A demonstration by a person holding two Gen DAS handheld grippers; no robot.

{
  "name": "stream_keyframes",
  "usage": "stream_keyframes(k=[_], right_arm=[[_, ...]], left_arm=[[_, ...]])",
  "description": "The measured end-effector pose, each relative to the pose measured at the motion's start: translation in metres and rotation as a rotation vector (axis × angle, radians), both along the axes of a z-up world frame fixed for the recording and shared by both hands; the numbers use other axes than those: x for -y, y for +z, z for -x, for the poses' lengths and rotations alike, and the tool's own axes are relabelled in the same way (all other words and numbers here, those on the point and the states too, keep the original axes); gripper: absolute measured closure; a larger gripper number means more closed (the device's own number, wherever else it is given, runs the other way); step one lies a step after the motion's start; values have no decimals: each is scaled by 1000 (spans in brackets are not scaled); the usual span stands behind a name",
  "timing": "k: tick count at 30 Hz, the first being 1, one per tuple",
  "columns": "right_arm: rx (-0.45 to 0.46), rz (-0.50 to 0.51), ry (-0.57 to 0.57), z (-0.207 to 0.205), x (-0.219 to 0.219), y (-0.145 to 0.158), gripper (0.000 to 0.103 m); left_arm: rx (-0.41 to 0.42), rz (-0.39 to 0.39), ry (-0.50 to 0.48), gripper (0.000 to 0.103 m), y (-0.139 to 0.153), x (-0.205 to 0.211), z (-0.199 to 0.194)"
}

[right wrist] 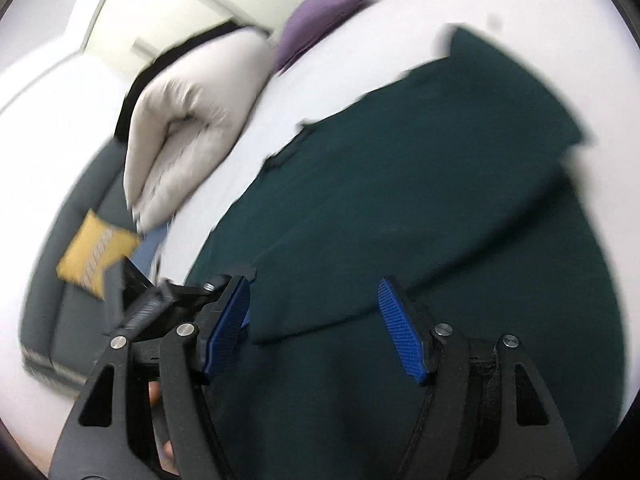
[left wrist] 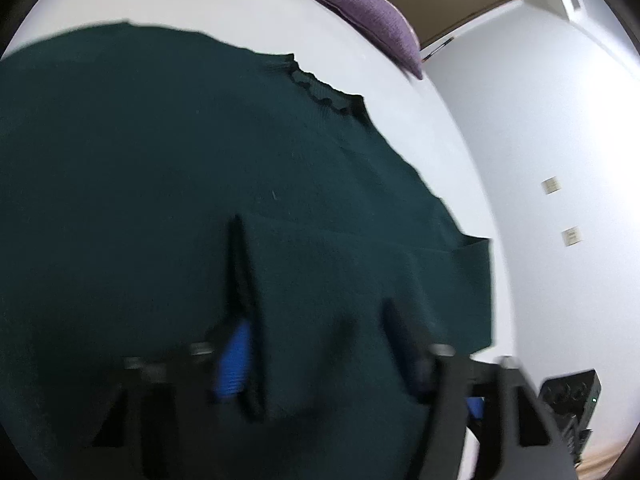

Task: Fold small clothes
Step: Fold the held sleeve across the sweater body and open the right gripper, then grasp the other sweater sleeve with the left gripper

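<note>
fingers of the left gripper [left wrist: 320,328] stand wide apart and angled down over the dark green top [left wrist: 180,200], which spreads flat on the white bed [left wrist: 200,0] beneath and ahead of them, its frilled collar [left wrist: 320,90] farther forward and a purple cushion [left wrist: 372,20] beyond to the right. the right gripper [right wrist: 316,328] is likewise spread, blue pads [right wrist: 400,332] bare and pinching nothing, held low over a folded layer of the same garment, with a pale rolled duvet [right wrist: 184,128] ahead to its left and a mustard cushion [right wrist: 94,256] on a grey sofa [right wrist: 68,320] further left.
</note>
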State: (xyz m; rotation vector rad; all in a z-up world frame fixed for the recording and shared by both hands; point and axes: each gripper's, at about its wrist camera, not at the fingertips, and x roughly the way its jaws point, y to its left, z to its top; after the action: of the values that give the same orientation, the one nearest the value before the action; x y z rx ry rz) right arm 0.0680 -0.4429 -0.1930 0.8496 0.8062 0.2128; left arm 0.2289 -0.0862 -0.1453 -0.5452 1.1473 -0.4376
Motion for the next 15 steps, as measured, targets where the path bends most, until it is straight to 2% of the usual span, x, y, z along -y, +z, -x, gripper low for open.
stream_keyframes(k=[1, 2, 4, 10, 12, 15], right_arm=[[-18, -43, -39, 9, 18, -6, 36], [-37, -87, -71, 15, 32, -13, 36], [-46, -160, -106, 23, 51, -23, 37], [-33, -244, -139, 28, 80, -31, 38], [-21, -260, -159, 17, 87, -29, 37], [-49, -306, -214, -12, 99, -37, 37]], left_arm=[[-7, -13, 0, 80, -1, -1, 3], [-12, -19, -2, 93, 0, -2, 2], [1, -12, -10, 94, 5, -7, -1], [176, -70, 21, 94, 61, -31, -25], [215, -100, 42, 94, 69, -43, -30], [213, -104, 62, 94, 62, -59, -41]])
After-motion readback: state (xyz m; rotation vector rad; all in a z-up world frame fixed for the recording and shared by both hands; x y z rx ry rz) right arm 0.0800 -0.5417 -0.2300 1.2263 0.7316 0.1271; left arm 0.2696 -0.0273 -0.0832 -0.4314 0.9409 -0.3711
